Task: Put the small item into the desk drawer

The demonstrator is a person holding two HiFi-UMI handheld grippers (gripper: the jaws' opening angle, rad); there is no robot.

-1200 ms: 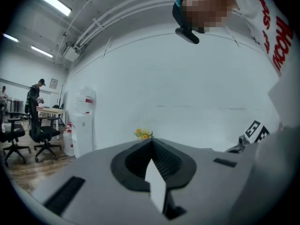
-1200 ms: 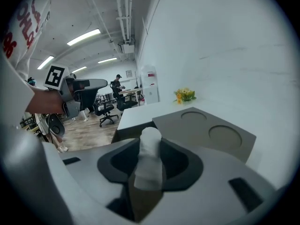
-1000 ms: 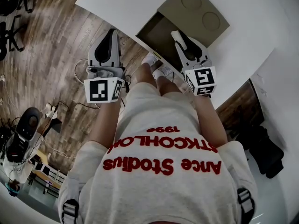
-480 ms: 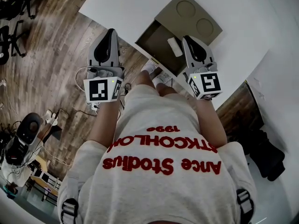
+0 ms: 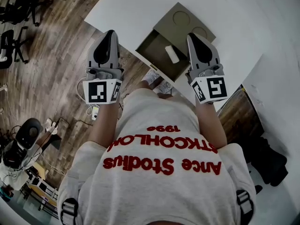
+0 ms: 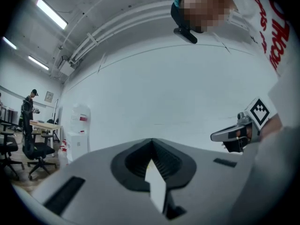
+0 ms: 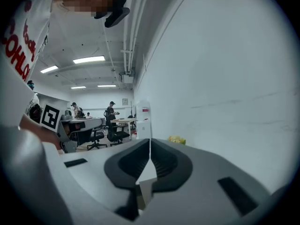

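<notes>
**Small item in the open drawer, both grippers closed and empty**

Small item (image 5: 172, 54), white and oblong, flat on the bottom of the drawer (image 5: 152, 48), toward its right side, touching neither gripper. Drawer pulled out from the white desk (image 5: 131, 8), open at the top, with nothing else visible inside. Just behind it on the desk, a tan panel (image 5: 189, 25) with two round dents.

Left gripper (image 5: 110, 33) out over the wooden floor (image 5: 51, 55), left of the drawer and well apart from the item. Jaws pressed together tip to tip, with nothing between them. Pointed at a bare white wall (image 6: 168, 93), with a water dispenser (image 6: 78, 128) off to the left.

Right gripper (image 5: 193, 35) held above the desk at the drawer's right edge, near the item but clear of it. Jaws likewise shut tight, tips meeting, with nothing clamped. Aimed along the same white wall toward a far office area with desks and a few people.

White shoes (image 5: 157, 78) on the floor directly below the drawer front. Grey sweatshirt (image 5: 159, 191) with red lettering across the lower part of the head view. Black office chairs (image 5: 18, 8) at the upper left.
</notes>
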